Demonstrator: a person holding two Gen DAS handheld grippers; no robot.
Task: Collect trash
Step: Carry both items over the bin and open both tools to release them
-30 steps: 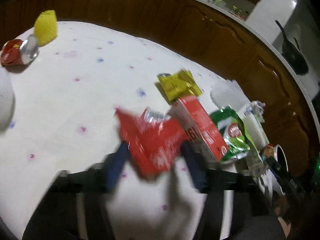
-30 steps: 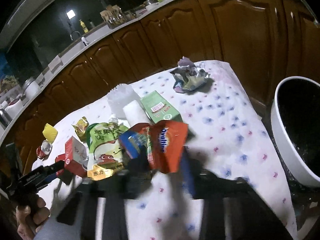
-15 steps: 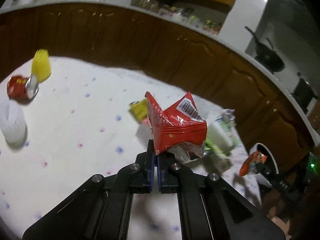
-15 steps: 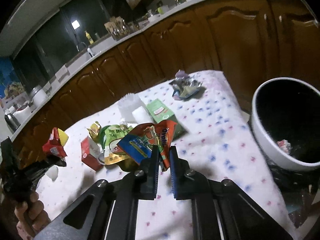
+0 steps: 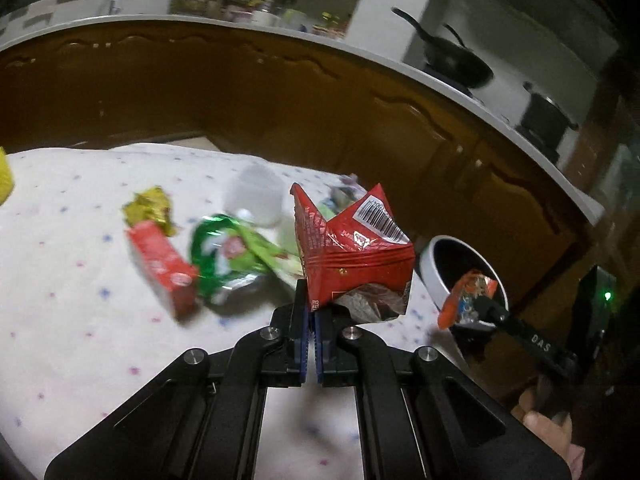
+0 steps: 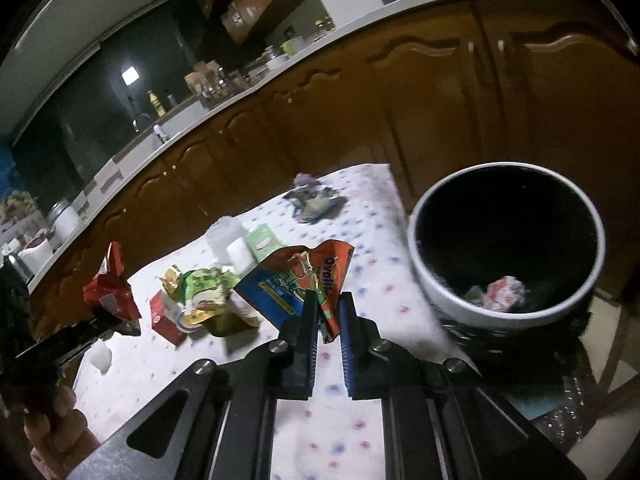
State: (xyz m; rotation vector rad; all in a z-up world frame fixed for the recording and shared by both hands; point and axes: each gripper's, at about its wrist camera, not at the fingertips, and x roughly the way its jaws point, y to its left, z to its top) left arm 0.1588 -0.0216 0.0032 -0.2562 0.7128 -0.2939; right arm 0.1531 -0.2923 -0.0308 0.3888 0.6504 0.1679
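The left gripper [image 5: 311,322] is clamped on the bottom corner of a red snack bag [image 5: 352,252], held up off the desk [image 5: 80,320], and the right gripper [image 6: 329,322] is clamped on an orange and blue wrapper [image 6: 296,280], its jaws having just been closing. Behind them on the dotted cloth lie a small red carton [image 5: 162,266], a green packet [image 5: 236,256] and a yellow wrapper [image 5: 150,208]. Farther right, past the desk's edge, stands a white-rimmed bin [image 6: 508,248] with crumpled scraps inside.

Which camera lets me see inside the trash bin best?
The right wrist view: the trash bin sits close, its whole round opening shows, with crumpled trash at the bottom. The left wrist view shows it small, far off, partly hidden by the orange wrapper.
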